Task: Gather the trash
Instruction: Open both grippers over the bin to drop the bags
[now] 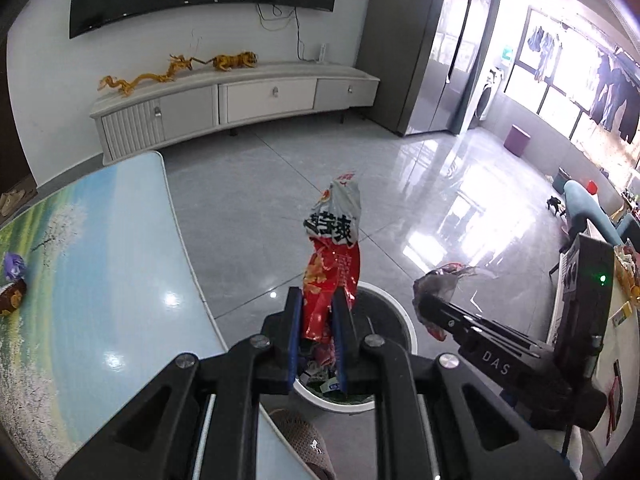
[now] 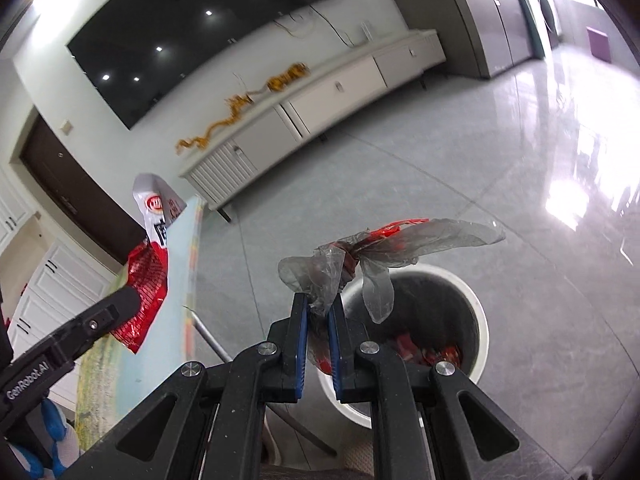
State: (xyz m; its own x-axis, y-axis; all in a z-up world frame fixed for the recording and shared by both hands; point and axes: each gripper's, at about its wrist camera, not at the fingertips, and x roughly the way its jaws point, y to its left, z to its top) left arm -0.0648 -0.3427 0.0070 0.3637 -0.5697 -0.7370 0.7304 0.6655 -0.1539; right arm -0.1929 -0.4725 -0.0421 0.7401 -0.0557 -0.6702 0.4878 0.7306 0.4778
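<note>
My left gripper point(image 1: 316, 300) is shut on a red and white snack bag point(image 1: 334, 248), held upright above the white round trash bin point(image 1: 404, 320) on the floor. The bag also shows in the right wrist view point(image 2: 150, 264). My right gripper point(image 2: 318, 308) is shut on a clear grey plastic bag with red scraps inside point(image 2: 376, 252), held over the bin's rim point(image 2: 476, 308). In the left wrist view that plastic bag point(image 1: 444, 276) hangs right of the bin. Red wrappers lie inside the bin.
A table with a landscape print point(image 1: 100, 240) stands left of the bin, with a purple wrapper point(image 1: 14, 266) and a brown one point(image 1: 12, 298) near its left edge. A slipper point(image 1: 304, 440) lies below. A white TV cabinet point(image 1: 240, 100) lines the far wall.
</note>
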